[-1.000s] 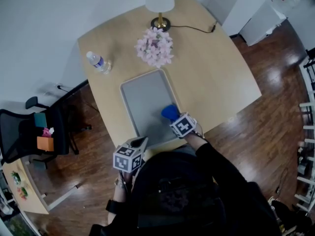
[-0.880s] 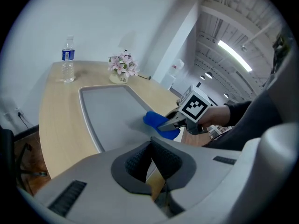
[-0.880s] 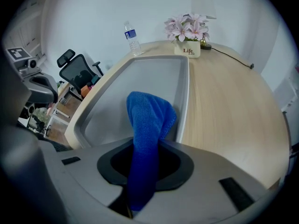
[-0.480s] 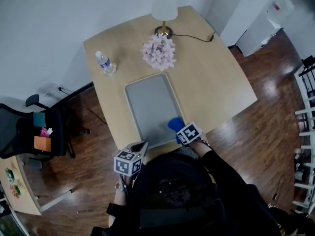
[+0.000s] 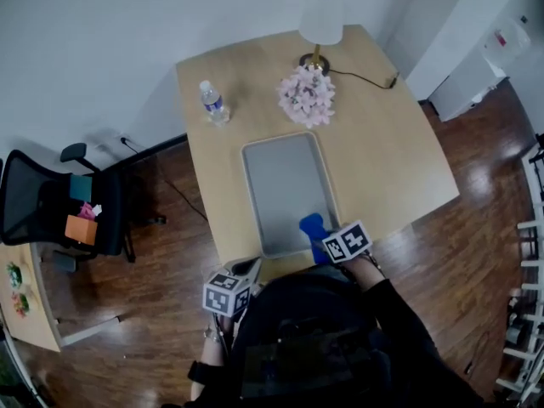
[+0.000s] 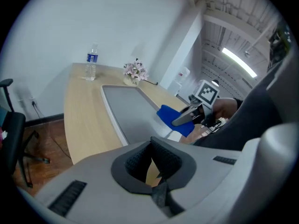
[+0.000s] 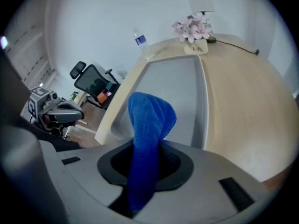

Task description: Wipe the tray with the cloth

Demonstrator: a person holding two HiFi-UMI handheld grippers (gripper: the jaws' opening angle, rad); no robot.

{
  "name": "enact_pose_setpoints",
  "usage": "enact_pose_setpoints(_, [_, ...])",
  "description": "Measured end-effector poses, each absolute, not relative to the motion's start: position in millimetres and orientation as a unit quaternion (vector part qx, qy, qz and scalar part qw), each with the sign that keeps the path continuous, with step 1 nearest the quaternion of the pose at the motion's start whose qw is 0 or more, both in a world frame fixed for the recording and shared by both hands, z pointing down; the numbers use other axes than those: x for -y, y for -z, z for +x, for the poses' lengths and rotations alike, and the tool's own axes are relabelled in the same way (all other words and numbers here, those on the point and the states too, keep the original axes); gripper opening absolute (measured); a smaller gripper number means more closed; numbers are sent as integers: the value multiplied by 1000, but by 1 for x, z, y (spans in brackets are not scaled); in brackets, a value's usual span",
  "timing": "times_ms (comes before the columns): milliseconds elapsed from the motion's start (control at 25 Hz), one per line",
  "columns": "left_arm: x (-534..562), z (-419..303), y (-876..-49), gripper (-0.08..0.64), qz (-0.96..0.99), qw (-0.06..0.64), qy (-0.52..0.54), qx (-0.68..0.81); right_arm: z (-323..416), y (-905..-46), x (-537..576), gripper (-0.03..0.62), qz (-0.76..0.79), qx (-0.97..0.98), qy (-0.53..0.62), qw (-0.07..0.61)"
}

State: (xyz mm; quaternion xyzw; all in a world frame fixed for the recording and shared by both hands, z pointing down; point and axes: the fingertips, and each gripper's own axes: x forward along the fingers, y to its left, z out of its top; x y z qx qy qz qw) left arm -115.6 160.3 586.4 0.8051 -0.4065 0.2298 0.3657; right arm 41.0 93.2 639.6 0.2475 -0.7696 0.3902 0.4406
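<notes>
A grey rectangular tray (image 5: 285, 185) lies lengthwise on the light wooden table (image 5: 391, 160). My right gripper (image 5: 324, 245) is shut on a blue cloth (image 5: 312, 226), which bunches up over the tray's near right corner. In the right gripper view the cloth (image 7: 147, 120) stands up from between the jaws, with the tray (image 7: 180, 85) stretching away behind it. My left gripper (image 5: 247, 268) is shut and holds nothing; it hovers at the table's near edge, left of the tray's near left corner. The left gripper view shows the cloth (image 6: 174, 118) held just above the tray (image 6: 126, 108).
At the table's far end stand a water bottle (image 5: 212, 101), a pink flower bunch (image 5: 307, 94) and a lamp (image 5: 320, 22) with a black cable (image 5: 365, 79). A black office chair (image 5: 59, 211) with coloured items stands on the wooden floor to the left.
My right gripper has drawn the blue cloth back along the tray to its near right corner and lifted it a little. My left gripper has shifted slightly along the table's near edge.
</notes>
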Motion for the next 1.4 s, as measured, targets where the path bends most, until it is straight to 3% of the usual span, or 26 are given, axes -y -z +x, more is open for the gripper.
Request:
enact_pose_setpoints(280, [-131, -99, -581, 0, 788, 369, -213, 444, 34, -596, -86, 89, 209, 820, -347, 404])
enact_pose_setpoints(720, [-101, 23, -577, 0, 814, 351, -277, 370, 135, -595, -83, 89, 237, 809, -385, 376])
enact_pose_setpoints(1400, [-86, 50, -554, 0, 795, 335, -290, 414, 214, -643, 2, 89, 319, 789, -363, 379])
